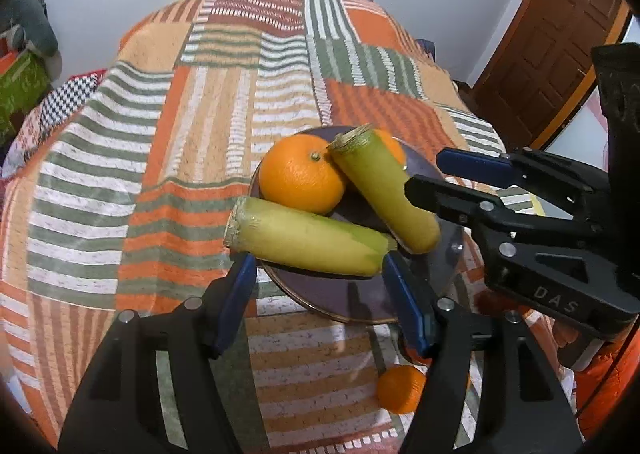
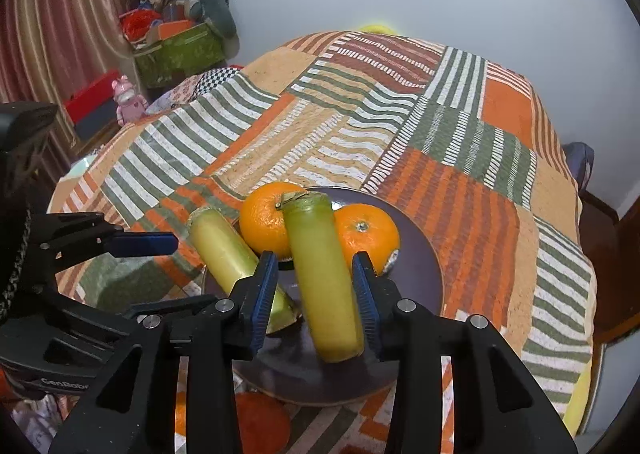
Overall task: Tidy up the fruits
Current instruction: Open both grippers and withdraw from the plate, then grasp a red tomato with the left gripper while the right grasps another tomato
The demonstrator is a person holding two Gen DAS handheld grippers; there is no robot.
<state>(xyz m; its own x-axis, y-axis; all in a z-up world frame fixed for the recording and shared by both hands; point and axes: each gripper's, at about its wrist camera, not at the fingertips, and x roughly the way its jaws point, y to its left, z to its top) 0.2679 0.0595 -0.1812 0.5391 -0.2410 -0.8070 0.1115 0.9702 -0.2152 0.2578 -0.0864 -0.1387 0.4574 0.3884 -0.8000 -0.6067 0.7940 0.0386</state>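
Note:
A dark plate (image 1: 352, 302) (image 2: 416, 238) on the striped cloth holds two oranges (image 1: 300, 178) (image 2: 264, 222) (image 2: 366, 234) and two green-yellow stalk pieces. My left gripper (image 1: 320, 286) is open, its blue pads either side of the near stalk (image 1: 308, 240), which lies across the plate's near rim. My right gripper (image 2: 316, 294) (image 1: 424, 170) is open around the other stalk (image 2: 324, 278) (image 1: 384, 194), which leans on the oranges; a gap shows on its left side. A third orange (image 1: 400, 388) (image 2: 260, 426) lies on the cloth off the plate.
The patchwork cloth (image 1: 200, 134) covers a round table. A wooden door (image 1: 552, 54) stands at the right. A green box (image 2: 176, 54), clutter and a pink toy (image 2: 128, 98) sit by the curtain at the left.

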